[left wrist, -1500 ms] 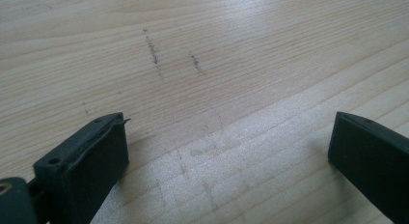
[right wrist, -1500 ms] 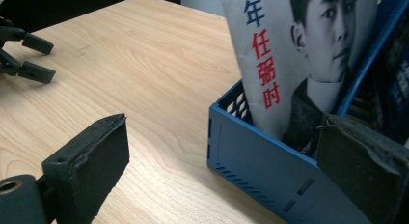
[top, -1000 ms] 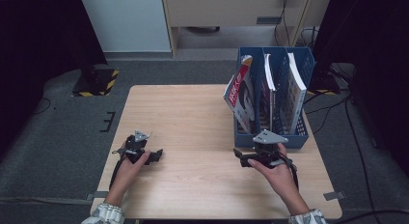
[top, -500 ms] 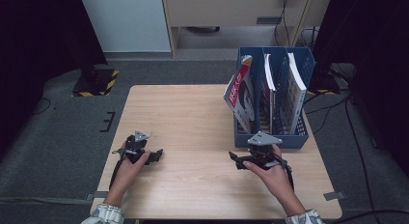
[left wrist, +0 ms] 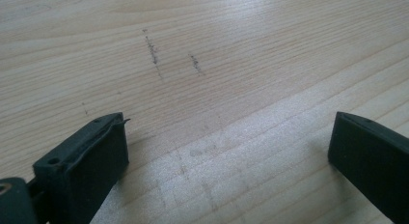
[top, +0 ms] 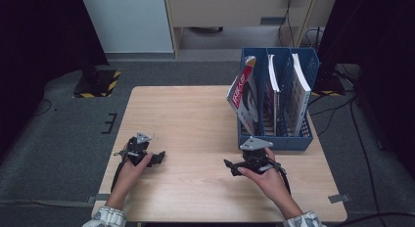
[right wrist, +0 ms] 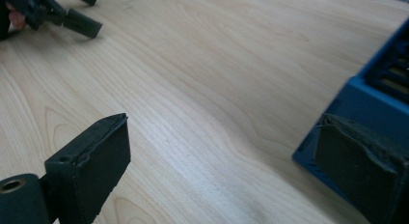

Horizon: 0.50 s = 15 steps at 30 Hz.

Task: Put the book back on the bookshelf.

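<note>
A blue file rack (top: pixel 274 141) stands at the table's right side with several magazines upright in its slots. One magazine with a red and white cover (top: pixel 241 92) leans out over the rack's left wall. My right gripper (top: pixel 230 167) rests on the wood just in front of the rack, pointing left. Its jaws are open over bare table (right wrist: pixel 222 161), and the rack's blue corner (right wrist: pixel 366 101) sits behind the right jaw. My left gripper (top: pixel 159 158) lies at the front left, open, with only wood grain between its jaws (left wrist: pixel 226 151).
The wooden table (top: pixel 195 114) has bare surface across its middle and left. The left gripper (right wrist: pixel 58 11) appears far off in the right gripper view. Grey carpet, a cabinet and cables (top: pixel 342 104) surround the table.
My right gripper has slid left along the rack's front and a little toward the person. The left gripper has stayed put.
</note>
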Each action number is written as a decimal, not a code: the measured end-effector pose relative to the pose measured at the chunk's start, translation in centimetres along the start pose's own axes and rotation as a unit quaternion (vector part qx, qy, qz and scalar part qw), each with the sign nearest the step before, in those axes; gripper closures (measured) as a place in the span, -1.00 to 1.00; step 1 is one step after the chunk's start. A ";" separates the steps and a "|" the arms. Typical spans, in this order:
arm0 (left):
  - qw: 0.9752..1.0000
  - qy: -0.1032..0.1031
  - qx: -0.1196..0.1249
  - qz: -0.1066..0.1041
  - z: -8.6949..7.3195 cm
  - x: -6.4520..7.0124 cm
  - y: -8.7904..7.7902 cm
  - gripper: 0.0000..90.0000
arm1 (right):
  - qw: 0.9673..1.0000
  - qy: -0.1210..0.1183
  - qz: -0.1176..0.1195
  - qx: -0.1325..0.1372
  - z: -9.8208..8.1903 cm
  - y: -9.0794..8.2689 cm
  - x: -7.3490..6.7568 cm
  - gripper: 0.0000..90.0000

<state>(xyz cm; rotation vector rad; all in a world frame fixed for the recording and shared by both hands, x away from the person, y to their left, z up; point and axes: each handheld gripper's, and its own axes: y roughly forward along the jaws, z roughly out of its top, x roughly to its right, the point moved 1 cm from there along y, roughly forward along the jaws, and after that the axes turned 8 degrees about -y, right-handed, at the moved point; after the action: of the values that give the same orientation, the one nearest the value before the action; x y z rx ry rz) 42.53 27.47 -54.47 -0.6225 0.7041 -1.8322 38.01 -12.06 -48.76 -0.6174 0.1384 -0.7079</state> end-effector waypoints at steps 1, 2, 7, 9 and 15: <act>1.000 0.000 0.000 0.000 0.0 0.0 0.0 -1.00 | 1.000 -0.002 0.004 -0.004 0.0 0.2 -0.2 -0.86; 1.000 0.000 0.000 0.000 0.0 0.0 0.0 -1.00 | 1.000 -0.004 0.006 -0.006 0.0 0.5 -0.3 -0.86; 1.000 0.000 0.000 0.000 0.0 0.0 0.0 -1.00 | 1.000 -0.015 0.018 -0.021 -0.2 1.6 -1.0 -0.86; 1.000 0.000 0.000 0.000 0.0 0.0 0.0 -1.00 | 0.999 -0.016 0.024 -0.026 -0.2 1.9 -1.3 -0.86; 1.000 0.000 0.000 0.000 0.0 0.0 0.0 -1.00 | 0.998 -0.013 0.044 -0.042 -0.5 3.2 -1.8 -0.86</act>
<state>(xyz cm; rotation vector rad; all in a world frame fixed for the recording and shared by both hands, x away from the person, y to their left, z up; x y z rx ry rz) 42.54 27.47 -54.47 -0.6227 0.7038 -1.8323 38.35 -9.26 -51.19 -0.6969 0.1704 -0.6106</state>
